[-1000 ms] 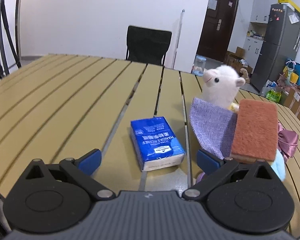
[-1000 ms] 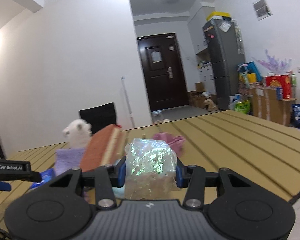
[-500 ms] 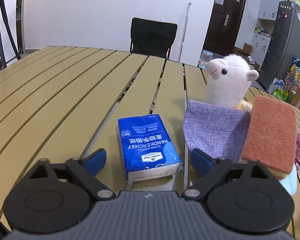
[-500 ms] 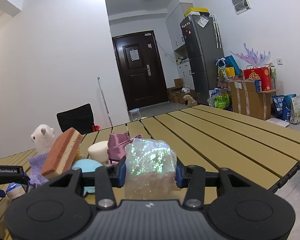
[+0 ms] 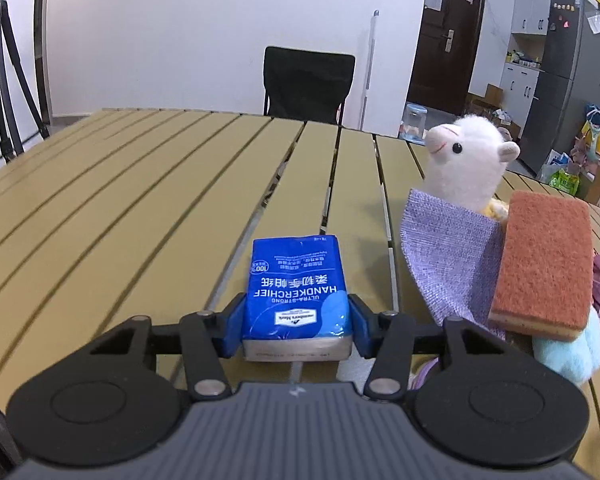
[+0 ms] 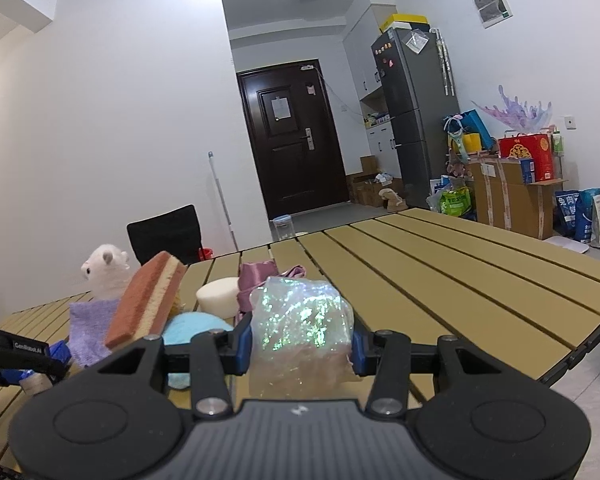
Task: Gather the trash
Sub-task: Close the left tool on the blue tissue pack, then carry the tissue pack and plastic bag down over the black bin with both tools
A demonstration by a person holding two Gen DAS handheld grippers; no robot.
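Both blue fingers (image 5: 234,330) of the left gripper (image 5: 296,330) now press the long sides of the blue handkerchief pack (image 5: 296,292); a second ago, and half a second ago, they stood wide apart with the pack lying loose between and ahead of them. That is the big change: the grasp on this item looks made, though the pack's near end seems to sit on the slatted table (image 5: 140,200), so I judge it clamped but not yet lifted. Whether a full tissue pack counts as trash cannot be told from the pictures.

Over the same second the right gripper (image 6: 300,350) has stayed clenched on the crinkled iridescent wrapper (image 6: 300,332), carried above the table; only its view has swung, from facing the pile to taking in the open table and the room. So each hand now has one item, and the next move is probably to carry both to a bin, which neither view shows.

Just right of the pack the pile is unmoved: the white plush alpaca (image 5: 466,168), the purple cloth (image 5: 448,256), the orange sponge (image 5: 544,260) leaning on it, and something light blue and fluffy (image 5: 568,356) beneath. Lifting should go straight up to avoid brushing the cloth
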